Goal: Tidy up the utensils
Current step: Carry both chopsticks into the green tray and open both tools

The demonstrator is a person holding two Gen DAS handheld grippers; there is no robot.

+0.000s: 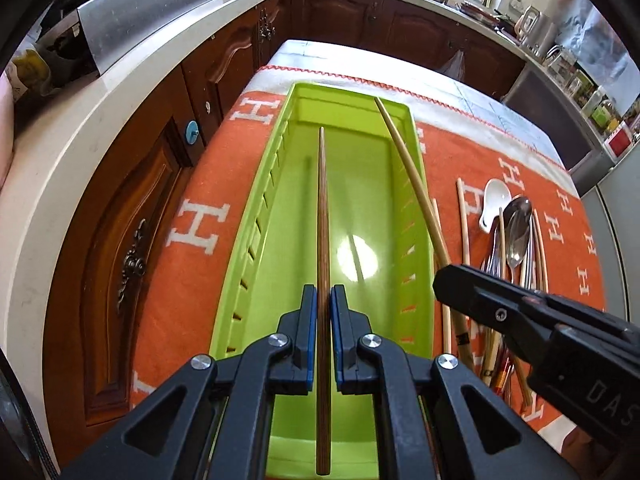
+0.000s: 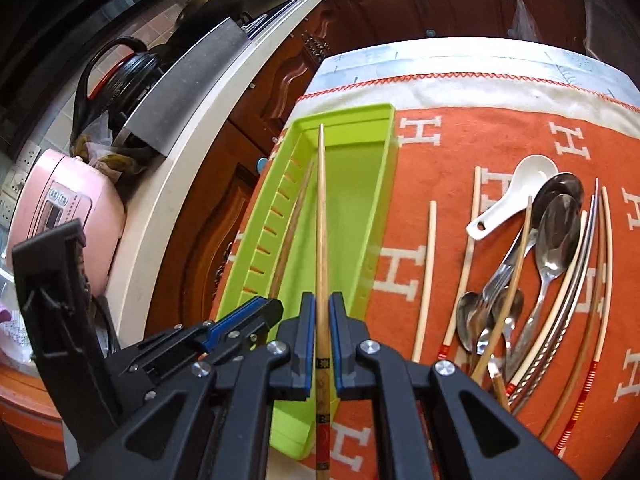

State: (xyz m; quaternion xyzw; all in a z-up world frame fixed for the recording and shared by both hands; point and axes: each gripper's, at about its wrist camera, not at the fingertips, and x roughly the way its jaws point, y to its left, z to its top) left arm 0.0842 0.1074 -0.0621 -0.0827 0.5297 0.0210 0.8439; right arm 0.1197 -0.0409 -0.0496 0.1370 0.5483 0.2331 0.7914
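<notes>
A lime-green utensil tray [image 1: 276, 184] [image 2: 372, 216] lies on an orange cloth. My left gripper [image 1: 324, 300] is shut on a dark brown chopstick [image 1: 323, 216] and holds it lengthwise over the tray's middle. My right gripper [image 2: 322, 308] is shut on a light bamboo chopstick [image 2: 320, 216] with a red-banded end, held over the tray's right side; it also shows in the left wrist view [image 1: 412, 184]. To the right of the tray lie loose chopsticks [image 2: 428, 272], metal spoons [image 2: 558, 232], a fork and a white ceramic spoon [image 2: 516, 192].
The orange cloth [image 2: 460, 152] with white H letters covers a small table. A white counter [image 1: 120, 92] with brown cabinets runs along the left. A pink rice cooker [image 2: 60, 216] and a kettle [image 2: 120, 72] stand on it.
</notes>
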